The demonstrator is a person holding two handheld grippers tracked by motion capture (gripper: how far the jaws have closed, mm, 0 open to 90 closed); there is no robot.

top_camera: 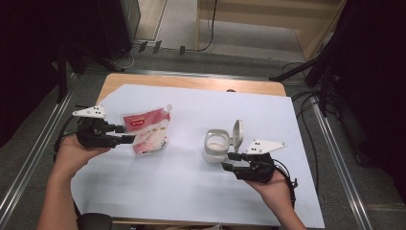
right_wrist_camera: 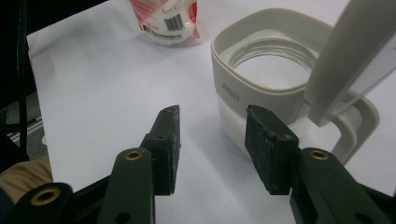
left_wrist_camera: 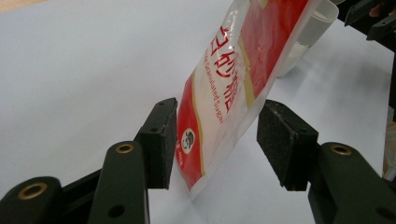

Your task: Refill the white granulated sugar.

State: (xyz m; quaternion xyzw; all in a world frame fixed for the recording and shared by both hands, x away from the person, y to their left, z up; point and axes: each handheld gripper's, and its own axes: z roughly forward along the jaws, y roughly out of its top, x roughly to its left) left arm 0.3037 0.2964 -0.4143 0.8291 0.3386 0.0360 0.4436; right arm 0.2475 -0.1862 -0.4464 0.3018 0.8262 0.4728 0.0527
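Note:
A red and white sugar pouch (top_camera: 147,132) with a corner spout sits left of centre on the white sheet. My left gripper (top_camera: 127,133) is open around its lower edge. In the left gripper view the pouch (left_wrist_camera: 233,79) leans against the left pad (left_wrist_camera: 163,140), with a gap to the right pad (left_wrist_camera: 280,144). A clear square jar (top_camera: 216,145) with a grey rim holds white grains, and its flip lid (top_camera: 237,130) stands up. My right gripper (top_camera: 228,161) is open just in front of the jar (right_wrist_camera: 266,70), nothing between its pads.
A white sheet (top_camera: 191,191) covers most of the wooden table (top_camera: 191,82). Metal rails run along both sides on the floor, with black stands and cables at the back and right. The sheet between pouch and jar is bare.

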